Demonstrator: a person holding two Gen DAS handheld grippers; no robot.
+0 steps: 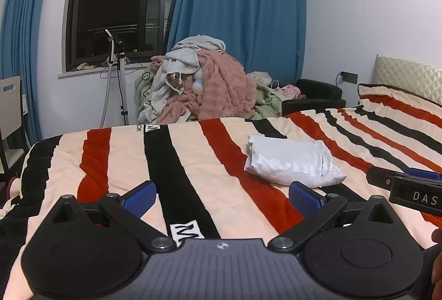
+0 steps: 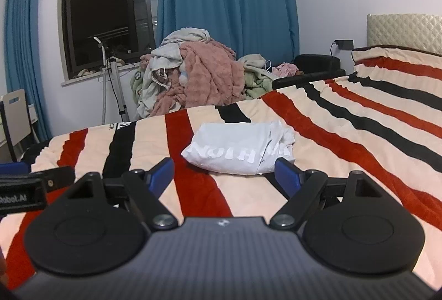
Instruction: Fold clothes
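While it rests: white shirt (image 2: 237, 146) folded on striped bed (image 2: 359, 117)
Fingers: left gripper (image 1: 222, 196), right gripper (image 2: 225, 175) spread wide, empty
Risk: grabbing one layer likely unravels the fold
Beyond: clothes pile (image 2: 199, 79) unfolded

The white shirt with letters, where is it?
The folded white shirt lies on the striped blanket, just ahead of the open right gripper; in the left wrist view it sits right of centre.
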